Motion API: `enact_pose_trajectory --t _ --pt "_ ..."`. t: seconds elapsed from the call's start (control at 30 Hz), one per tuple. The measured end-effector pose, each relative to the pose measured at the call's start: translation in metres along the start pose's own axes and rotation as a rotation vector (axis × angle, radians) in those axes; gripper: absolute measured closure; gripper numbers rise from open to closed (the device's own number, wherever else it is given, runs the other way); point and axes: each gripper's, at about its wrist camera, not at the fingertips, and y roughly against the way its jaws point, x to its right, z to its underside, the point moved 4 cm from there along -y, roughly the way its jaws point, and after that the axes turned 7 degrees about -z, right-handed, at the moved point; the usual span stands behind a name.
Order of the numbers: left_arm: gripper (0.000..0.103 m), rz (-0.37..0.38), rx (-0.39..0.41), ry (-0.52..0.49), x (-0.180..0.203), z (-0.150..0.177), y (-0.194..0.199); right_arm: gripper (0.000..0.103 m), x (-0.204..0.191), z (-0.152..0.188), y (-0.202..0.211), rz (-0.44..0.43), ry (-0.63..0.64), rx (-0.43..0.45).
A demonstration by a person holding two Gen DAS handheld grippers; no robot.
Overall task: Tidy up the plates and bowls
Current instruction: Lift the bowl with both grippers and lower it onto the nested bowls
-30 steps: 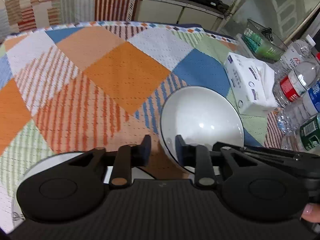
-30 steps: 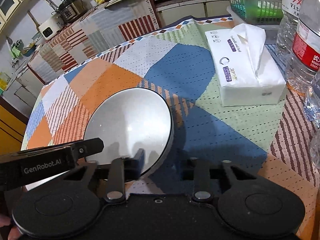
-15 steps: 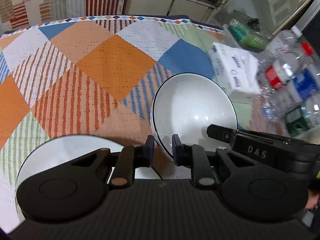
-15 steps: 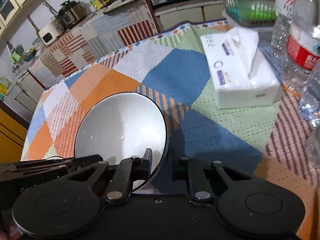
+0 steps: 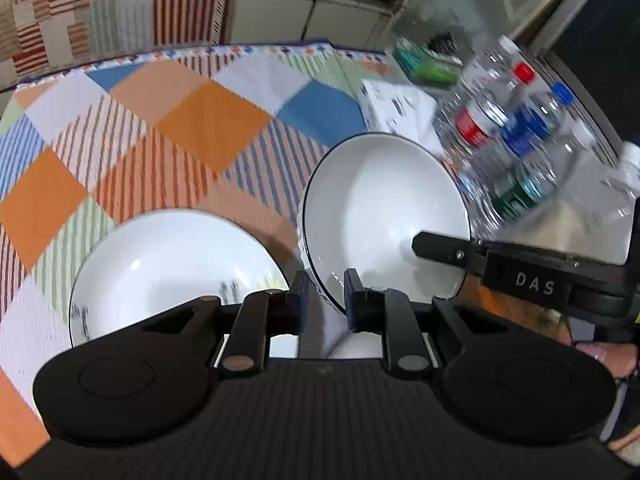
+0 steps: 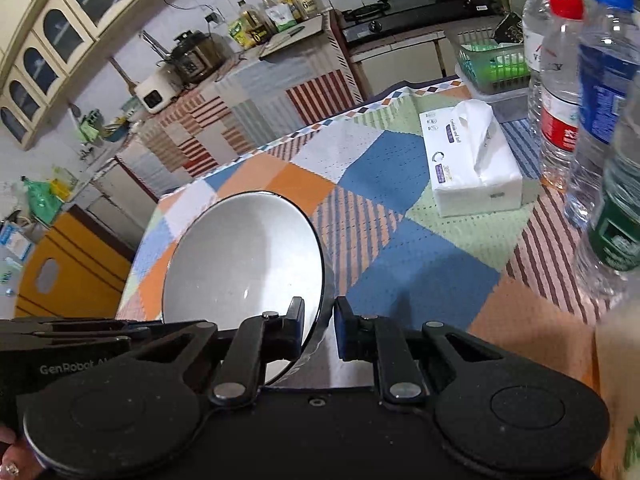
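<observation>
A patchwork tablecloth point(image 6: 404, 200) of orange, blue, green and striped squares is being seen spread over the table. A white soft pack of tissues point(image 6: 472, 168) is lying on it, one sheet standing out of the top. Just beside it, clear plastic water bottles are standing close together — one with a red cap and red label point(image 6: 560, 92), one with a blue cap and blue label point(image 6: 604, 80). A green plastic basket point(image 6: 494, 62) is sitting behind the tissues. Farther back, a black gas hob point(image 6: 416, 12) and yellow oil bottles point(image 6: 260, 16) are being shown on the kitchen counter.
</observation>
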Motion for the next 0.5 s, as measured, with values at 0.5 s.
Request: enact_pose_trajectory --t 0.5 --pt "0.087 -0.004 -0.148 -0.019 0.018 0.069 0.02 0.083 -0.02 0.051 0.055 -0.038 0.079 -0.03"
